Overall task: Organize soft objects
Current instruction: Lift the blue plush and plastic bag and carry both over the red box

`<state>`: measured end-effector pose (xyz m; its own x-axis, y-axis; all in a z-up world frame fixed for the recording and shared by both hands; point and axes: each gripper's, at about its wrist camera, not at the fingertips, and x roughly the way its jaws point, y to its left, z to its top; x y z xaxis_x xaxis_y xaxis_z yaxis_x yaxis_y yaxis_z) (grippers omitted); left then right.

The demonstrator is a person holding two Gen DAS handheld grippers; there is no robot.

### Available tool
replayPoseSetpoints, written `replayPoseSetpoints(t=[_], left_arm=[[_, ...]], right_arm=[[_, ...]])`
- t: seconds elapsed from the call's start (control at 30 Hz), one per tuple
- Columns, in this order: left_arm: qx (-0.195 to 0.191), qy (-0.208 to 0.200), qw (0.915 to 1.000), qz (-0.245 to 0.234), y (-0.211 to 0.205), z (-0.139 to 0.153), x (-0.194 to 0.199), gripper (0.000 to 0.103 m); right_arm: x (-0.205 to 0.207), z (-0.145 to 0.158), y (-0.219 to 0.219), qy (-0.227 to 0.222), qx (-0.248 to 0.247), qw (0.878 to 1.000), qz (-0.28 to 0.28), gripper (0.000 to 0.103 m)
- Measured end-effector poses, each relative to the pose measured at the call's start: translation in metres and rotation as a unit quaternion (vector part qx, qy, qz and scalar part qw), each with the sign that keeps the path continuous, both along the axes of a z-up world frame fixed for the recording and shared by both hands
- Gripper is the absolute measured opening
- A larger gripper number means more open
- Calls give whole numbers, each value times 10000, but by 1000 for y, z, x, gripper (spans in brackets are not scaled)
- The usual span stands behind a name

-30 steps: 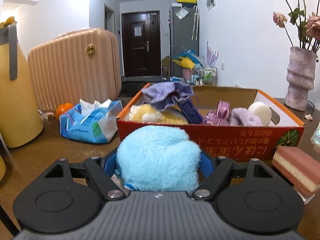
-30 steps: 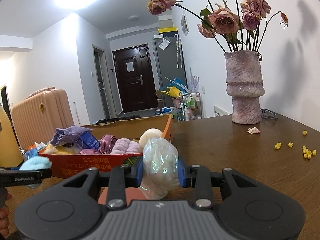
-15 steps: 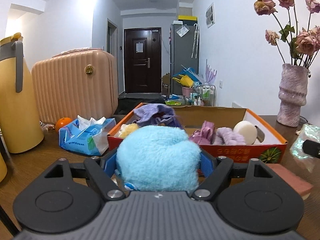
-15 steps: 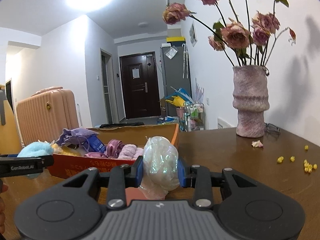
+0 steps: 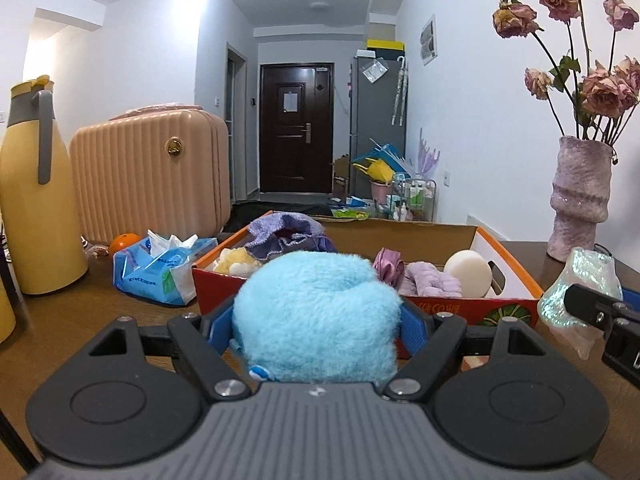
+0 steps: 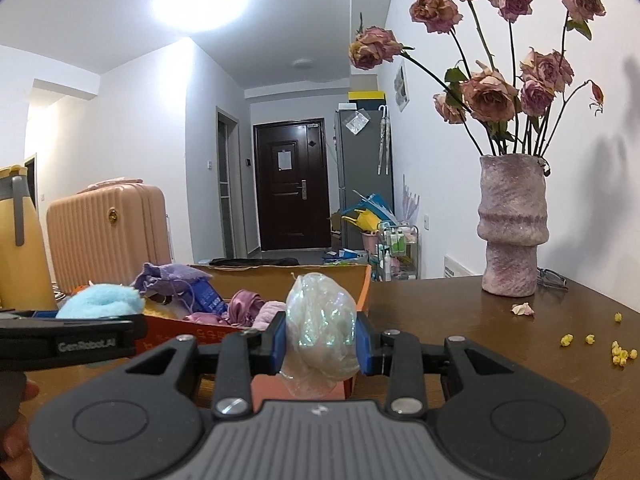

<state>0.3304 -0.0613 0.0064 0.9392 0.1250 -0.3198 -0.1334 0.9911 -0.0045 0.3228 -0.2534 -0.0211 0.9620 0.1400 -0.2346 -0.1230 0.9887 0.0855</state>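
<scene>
You are holding the left hand-held gripper [image 5: 316,320] clenched on a fluffy blue plush [image 5: 318,316]; its blue pads [image 5: 412,326] are pressing into the fur on both sides, and the plush is bulging up between them. It is hanging just in front of the near wall of the orange cardboard box [image 5: 448,308], above the brown worktop [image 5: 100,304].

Your right hand-held gripper [image 6: 322,340] is grasping a crinkly iridescent pouch [image 6: 322,328], squeezed narrow between its pads [image 6: 362,344]. From the left camera that pouch is showing at the right edge, beside the box's right corner. Under it, a pink sponge block [image 6: 272,390] is lying on the worktop against the box.

Inside the box a purple knitted cloth [image 5: 288,234], a yellow fuzzy item [image 5: 234,260], a shiny mauve scrunchie [image 5: 388,264], a lilac fluffy piece [image 5: 430,282] and a cream round ball [image 5: 468,274] are sitting together.

To the left of the box a blue tissue pack [image 5: 160,272] is lying on the worktop, with an orange fruit [image 5: 124,242] behind it, a pink ribbed suitcase [image 5: 148,184] further back and a yellow flask [image 5: 36,200] at the far left. To the right a speckled vase [image 6: 512,224] of dried roses [image 6: 488,92] is standing upright, with yellow crumbs [image 6: 592,346] scattered near it.
</scene>
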Motion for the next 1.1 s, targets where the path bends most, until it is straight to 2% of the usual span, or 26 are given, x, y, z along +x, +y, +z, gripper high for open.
replayPoseSetpoints(t=[0.23, 0.73, 1.1], left_arm=[[-24, -30, 9999, 112, 4, 1, 2, 80], [-215, 41, 9998, 37, 13, 3, 12, 81], [-118, -12, 9999, -51, 18, 3, -11, 81]], right_arm=[[-1, 0, 3, -85, -111, 9999, -76, 34], [6, -1, 17, -126, -174, 9996, -160, 34], [-8, -1, 26, -42, -182, 9998, -18, 35]])
